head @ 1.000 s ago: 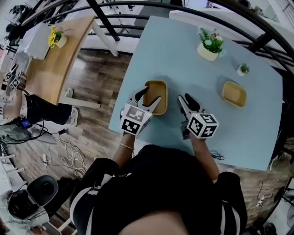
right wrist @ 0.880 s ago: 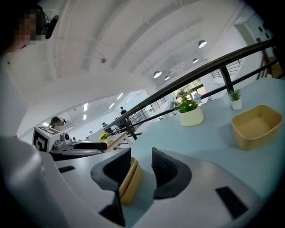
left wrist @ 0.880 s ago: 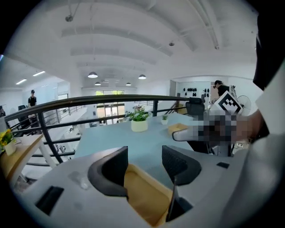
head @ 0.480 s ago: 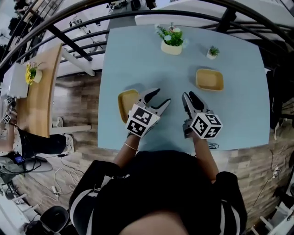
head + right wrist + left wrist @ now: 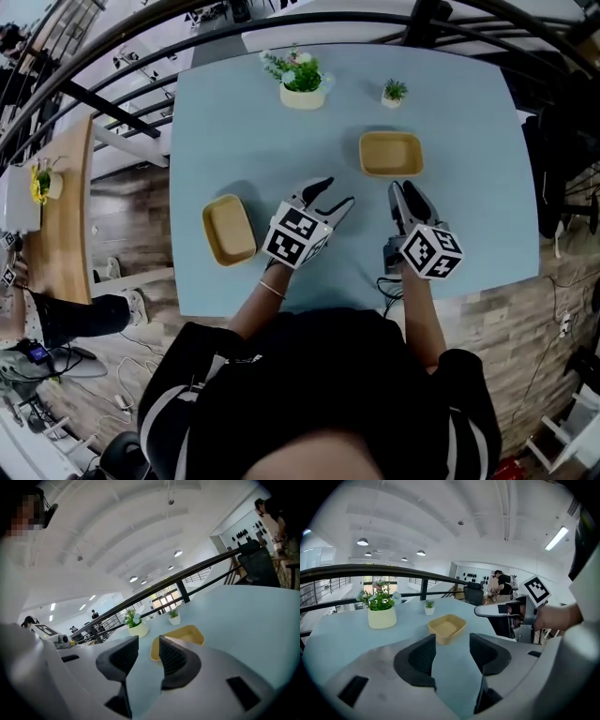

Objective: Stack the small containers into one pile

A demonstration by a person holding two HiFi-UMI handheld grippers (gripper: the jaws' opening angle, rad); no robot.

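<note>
Two shallow yellow containers lie apart on the light-blue table [image 5: 469,112]. One container [image 5: 230,230] lies at the left, beside and behind my left gripper [image 5: 335,193]. The other container [image 5: 391,154] lies further in, just ahead of both grippers. In the left gripper view it [image 5: 446,627] shows beyond the jaws of my left gripper [image 5: 452,646], which is open and empty. My right gripper [image 5: 403,190] points at the same container [image 5: 190,632]. This gripper [image 5: 149,651] is open by a narrow gap with nothing in it.
A white pot of flowers [image 5: 302,86] and a tiny potted plant [image 5: 394,92] stand near the table's far edge. A black railing [image 5: 122,37] runs beyond it. A wooden table [image 5: 56,216] stands off to the left, over wood flooring.
Both grippers held the left container's rim between their jaws a second ago. They have let go and moved right, and now face the other container.
</note>
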